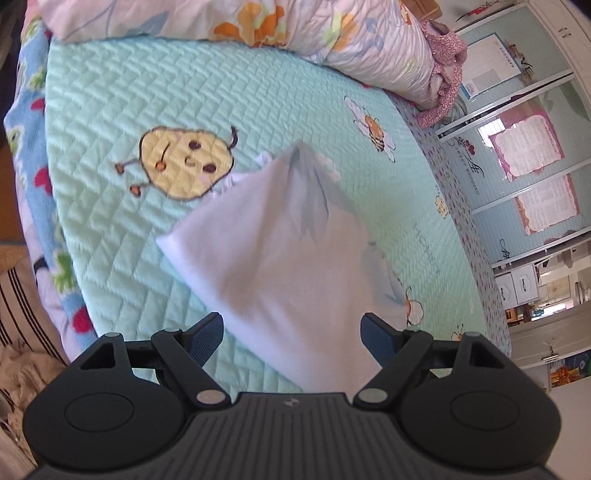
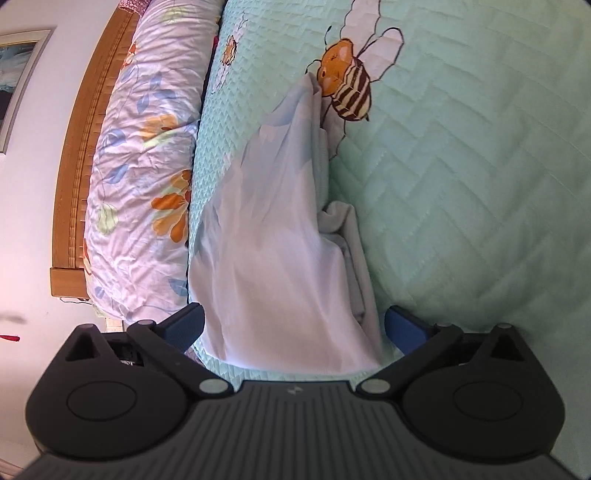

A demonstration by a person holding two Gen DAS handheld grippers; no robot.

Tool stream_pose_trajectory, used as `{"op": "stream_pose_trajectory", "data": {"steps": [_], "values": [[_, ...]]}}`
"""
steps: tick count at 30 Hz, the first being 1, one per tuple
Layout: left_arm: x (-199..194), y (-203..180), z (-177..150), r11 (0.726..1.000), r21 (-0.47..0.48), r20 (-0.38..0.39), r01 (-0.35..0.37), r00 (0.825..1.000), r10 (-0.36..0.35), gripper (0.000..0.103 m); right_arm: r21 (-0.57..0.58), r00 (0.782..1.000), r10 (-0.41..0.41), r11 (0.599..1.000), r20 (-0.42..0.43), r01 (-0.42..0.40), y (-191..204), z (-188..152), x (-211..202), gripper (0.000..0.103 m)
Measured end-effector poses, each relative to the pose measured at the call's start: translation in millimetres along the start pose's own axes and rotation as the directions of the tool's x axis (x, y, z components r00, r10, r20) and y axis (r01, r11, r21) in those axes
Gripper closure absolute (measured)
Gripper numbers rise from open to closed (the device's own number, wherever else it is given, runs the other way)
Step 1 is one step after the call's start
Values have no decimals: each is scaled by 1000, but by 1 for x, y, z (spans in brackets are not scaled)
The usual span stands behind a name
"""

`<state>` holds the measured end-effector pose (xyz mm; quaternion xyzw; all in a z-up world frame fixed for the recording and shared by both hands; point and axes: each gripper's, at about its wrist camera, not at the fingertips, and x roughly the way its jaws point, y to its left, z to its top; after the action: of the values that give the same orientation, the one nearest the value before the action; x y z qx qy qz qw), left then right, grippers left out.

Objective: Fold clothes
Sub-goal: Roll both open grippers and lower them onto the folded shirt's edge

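A pale lavender-white garment point(image 1: 280, 254) lies on the mint quilted bedspread point(image 1: 147, 110), with one end drawn up into a peak near the middle of the bed. My left gripper point(image 1: 291, 336) is open, its blue-padded fingers wide apart on either side of the cloth's near edge. In the right wrist view the same garment point(image 2: 277, 258) runs away from me in long folds toward a bee print. My right gripper point(image 2: 295, 328) is open too, fingers spread to both sides of the cloth's near end. Neither gripper pinches fabric.
A floral duvet point(image 1: 332, 29) is piled along the head of the bed, with a wooden headboard point(image 2: 77, 147) behind it. A blue patterned blanket point(image 1: 33, 147) hangs at the left edge. Sliding wardrobe doors point(image 1: 517, 147) stand beyond the bed's right side.
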<state>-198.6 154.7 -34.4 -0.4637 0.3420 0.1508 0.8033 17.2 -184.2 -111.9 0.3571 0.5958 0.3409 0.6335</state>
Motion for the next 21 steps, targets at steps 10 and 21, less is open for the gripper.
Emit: {"op": "stream_pose_trajectory", "data": {"steps": [10, 21], "values": [[31, -9, 63, 989, 58, 84, -136, 988, 130, 19, -10, 999, 15, 1000, -33, -15, 12, 32, 30, 0], [78, -6, 92, 970, 177, -4, -168, 985, 172, 19, -139, 994, 46, 989, -100, -60, 21, 42, 41, 0]]}}
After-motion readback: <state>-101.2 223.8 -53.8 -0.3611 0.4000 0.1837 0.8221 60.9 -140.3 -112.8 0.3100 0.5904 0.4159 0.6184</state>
